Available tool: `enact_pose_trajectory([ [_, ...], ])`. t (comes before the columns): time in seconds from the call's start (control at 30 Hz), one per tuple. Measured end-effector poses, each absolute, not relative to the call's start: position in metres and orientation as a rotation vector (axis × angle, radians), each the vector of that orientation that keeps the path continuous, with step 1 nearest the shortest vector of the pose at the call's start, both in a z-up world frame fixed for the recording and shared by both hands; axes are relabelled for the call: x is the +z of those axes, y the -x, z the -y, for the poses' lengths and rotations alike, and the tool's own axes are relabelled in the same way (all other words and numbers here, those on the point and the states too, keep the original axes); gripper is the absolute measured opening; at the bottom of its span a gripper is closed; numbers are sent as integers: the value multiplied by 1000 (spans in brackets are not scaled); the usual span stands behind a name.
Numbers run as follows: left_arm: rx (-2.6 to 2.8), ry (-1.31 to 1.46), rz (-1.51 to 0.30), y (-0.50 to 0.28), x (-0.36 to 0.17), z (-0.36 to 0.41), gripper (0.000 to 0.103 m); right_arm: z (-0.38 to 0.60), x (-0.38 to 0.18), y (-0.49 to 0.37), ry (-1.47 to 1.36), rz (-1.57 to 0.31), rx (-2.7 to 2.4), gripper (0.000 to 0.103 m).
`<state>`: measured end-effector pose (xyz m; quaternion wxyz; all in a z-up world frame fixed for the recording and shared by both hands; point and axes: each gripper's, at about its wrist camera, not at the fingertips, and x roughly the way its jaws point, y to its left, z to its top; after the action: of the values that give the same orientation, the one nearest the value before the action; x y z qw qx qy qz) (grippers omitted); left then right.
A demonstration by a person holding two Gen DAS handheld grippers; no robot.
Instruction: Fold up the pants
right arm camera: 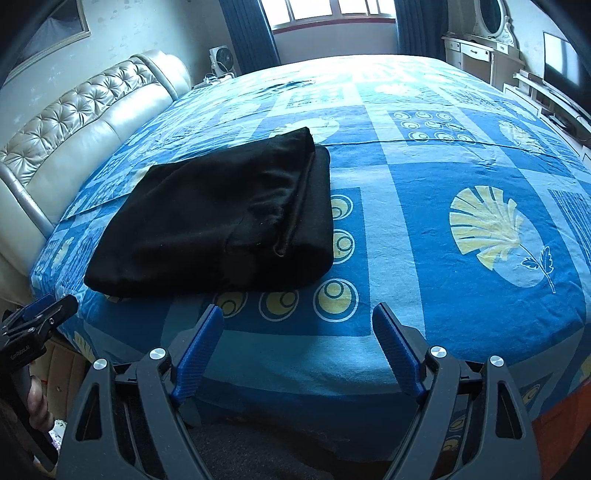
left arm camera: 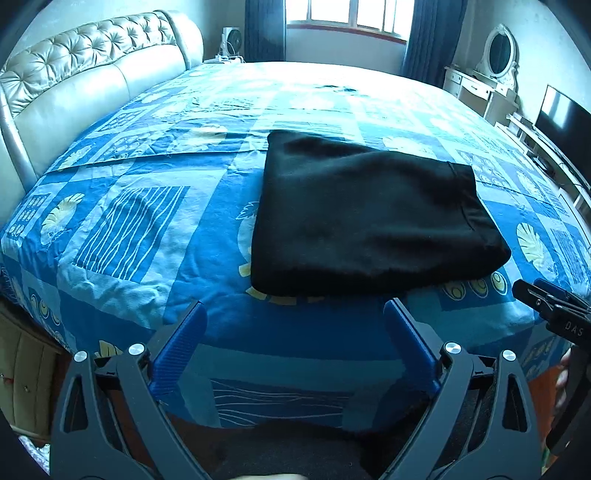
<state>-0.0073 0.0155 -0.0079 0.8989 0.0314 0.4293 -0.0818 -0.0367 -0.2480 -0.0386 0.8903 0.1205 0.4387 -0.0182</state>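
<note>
Black pants [left arm camera: 369,214] lie folded into a thick rectangle on the blue patterned bedspread [left arm camera: 147,221], near the front edge of the bed. In the right wrist view the pants [right arm camera: 221,221] lie to the left, with a hem edge showing on top. My left gripper [left arm camera: 295,310] is open and empty, held just short of the pants' near edge. My right gripper [right arm camera: 297,314] is open and empty, to the right of the pants and apart from them. Each gripper shows at the other view's edge: the right one [left arm camera: 554,306], the left one [right arm camera: 37,314].
A padded beige headboard [left arm camera: 74,92] runs along the left. A window with blue curtains [left arm camera: 351,18] is at the far side. A white dresser with oval mirror [left arm camera: 495,66] and a TV [left arm camera: 561,122] stand to the right. The bed's front edge [right arm camera: 295,398] is just below the grippers.
</note>
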Motion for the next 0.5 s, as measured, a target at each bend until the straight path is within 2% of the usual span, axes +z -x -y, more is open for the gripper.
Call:
enact_pose_trajectory([
  [0.5, -153, -62, -878, 8, -6, -16, 96, 242, -46, 36, -249, -939, -24, 82],
])
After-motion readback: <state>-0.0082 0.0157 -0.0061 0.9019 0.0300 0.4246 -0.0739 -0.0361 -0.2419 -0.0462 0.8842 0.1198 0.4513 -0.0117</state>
